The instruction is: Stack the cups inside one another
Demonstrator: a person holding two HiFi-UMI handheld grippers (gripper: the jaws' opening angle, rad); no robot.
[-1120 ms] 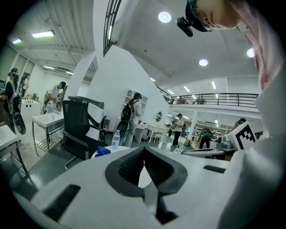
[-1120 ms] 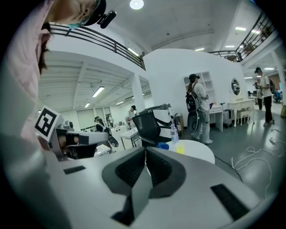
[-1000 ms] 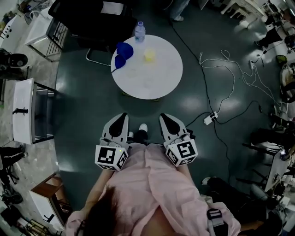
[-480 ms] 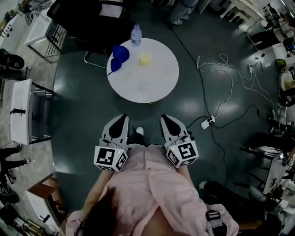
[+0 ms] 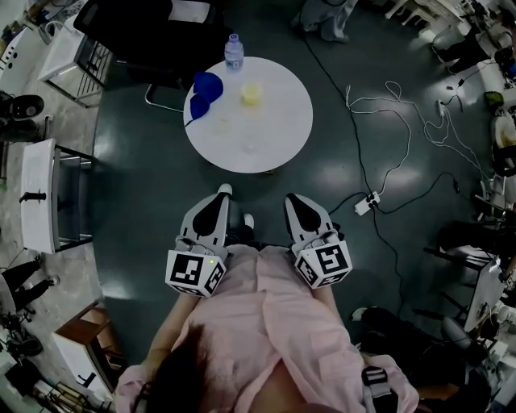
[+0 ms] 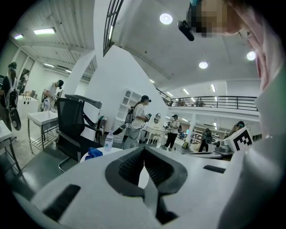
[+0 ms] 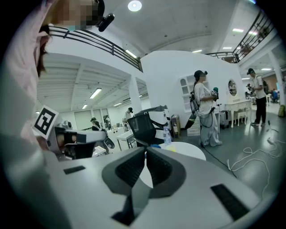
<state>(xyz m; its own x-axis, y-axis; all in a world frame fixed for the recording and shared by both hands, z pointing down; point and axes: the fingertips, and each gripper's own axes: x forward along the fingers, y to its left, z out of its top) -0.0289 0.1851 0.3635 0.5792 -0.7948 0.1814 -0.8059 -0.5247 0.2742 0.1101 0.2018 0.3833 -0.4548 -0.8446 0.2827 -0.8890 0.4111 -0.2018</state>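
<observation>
— Since a second ago the person has taken a step: a pale shoe (image 5: 224, 190) now pokes out just ahead of the left gripper (image 5: 216, 202). The round white table (image 5: 274, 141) has slid a touch up and left in the head view, and the bystander (image 5: 326, 16) at the top edge has drifted right.

— And the grippers — holding anything?

— Nothing. The left gripper's own view shows its jaw tips meeting. Only a small gap is left lower down between the ribbed pads (image 6: 129, 167), and the tabletop shows through it. The right gripper (image 5: 292, 198) is the same: tips together, empty. Both are held side by side in front of the pink shirt (image 5: 258, 323), pointing toward the table and well short of it.

— Where are the cups, then?

— All on the table, at its far side. The blue cups (image 5: 205, 85) sit in a clump at the far left rim — whether one is inside the other I cannot tell from here. The yellow cup (image 5: 251, 93) stands to their right, near but apart. A water bottle (image 5: 234, 51) stands at the far edge, just behind the two, and a black chair (image 5: 145, 32) is drawn up beyond.

— Anything on the floor?

— A white power strip (image 5: 367, 203), right of the table, with cables (image 5: 403, 105) trailing off further right.
</observation>
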